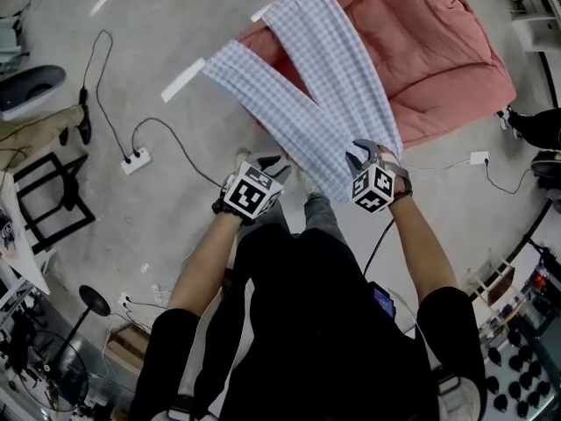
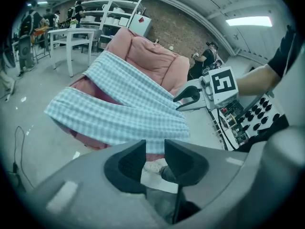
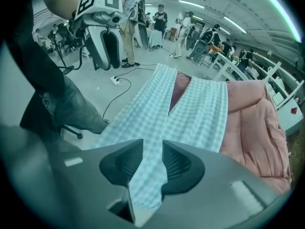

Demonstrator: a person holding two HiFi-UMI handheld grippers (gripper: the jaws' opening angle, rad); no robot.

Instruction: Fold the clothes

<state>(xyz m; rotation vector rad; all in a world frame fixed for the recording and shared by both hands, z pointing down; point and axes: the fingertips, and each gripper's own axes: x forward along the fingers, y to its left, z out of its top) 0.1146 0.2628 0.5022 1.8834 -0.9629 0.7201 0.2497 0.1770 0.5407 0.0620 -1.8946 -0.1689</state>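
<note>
I hold a pair of blue-and-white checked trousers [image 1: 324, 86] up by the waist end. Their two legs spread away over a pink quilt [image 1: 438, 51]. My left gripper [image 1: 277, 165] pinches the left edge of the waist, and my right gripper [image 1: 361, 153] pinches the right edge. In the left gripper view the cloth [image 2: 124, 113] ends right at the tips of the left gripper [image 2: 155, 147], with the right gripper [image 2: 188, 97] beyond. In the right gripper view the cloth [image 3: 190, 113] runs down between the narrow jaws of the right gripper [image 3: 152, 147], and the left gripper [image 3: 107, 51] hangs at upper left.
A white power strip with a black cable [image 1: 136, 159] lies on the grey floor to the left, near a black frame [image 1: 48, 191]. Another socket [image 1: 479, 158] lies to the right. White tables [image 2: 71, 37] and several people stand in the background. My shoe [image 2: 155, 166] is below the jaws.
</note>
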